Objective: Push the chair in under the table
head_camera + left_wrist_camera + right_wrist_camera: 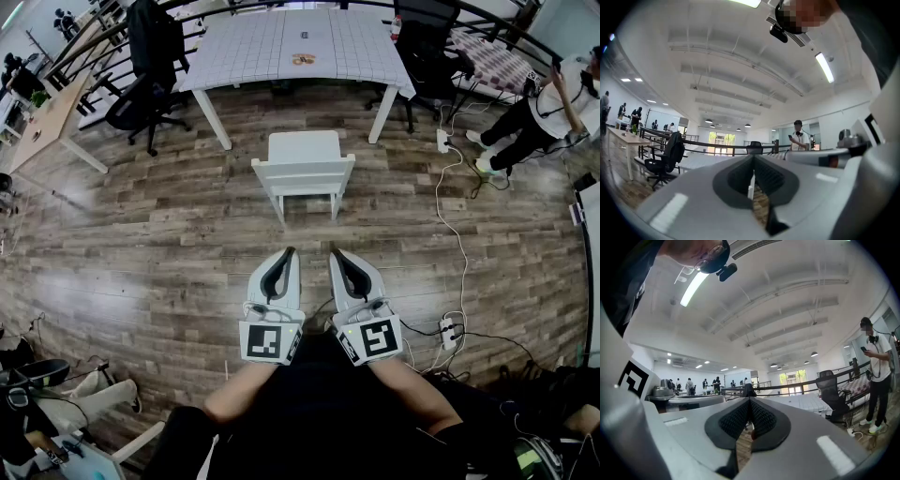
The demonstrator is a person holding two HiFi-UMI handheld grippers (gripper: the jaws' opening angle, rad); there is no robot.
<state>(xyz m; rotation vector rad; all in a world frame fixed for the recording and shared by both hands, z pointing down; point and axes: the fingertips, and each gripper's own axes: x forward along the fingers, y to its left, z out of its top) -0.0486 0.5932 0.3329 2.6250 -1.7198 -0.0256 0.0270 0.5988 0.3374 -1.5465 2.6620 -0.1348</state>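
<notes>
A white chair [304, 170] stands on the wood floor, pulled out in front of the white grid-topped table [281, 47], its backrest on my side. Well short of the chair, my left gripper [289, 251] and right gripper [335, 251] are side by side, both shut and holding nothing, pointing level toward the chair. In the left gripper view the left gripper [753, 158] has its jaws together, and a sliver of the chair [751, 185] shows through them with the table [701, 161] beyond. In the right gripper view the right gripper [749, 400] is closed too, the table [806, 401] ahead.
Black office chairs stand at the table's left [145, 98] and right [424, 52]. A white cable and power strip [450, 330] lie on the floor to the right. A person [539, 108] stands at the far right. A wooden desk [47, 122] is at the left.
</notes>
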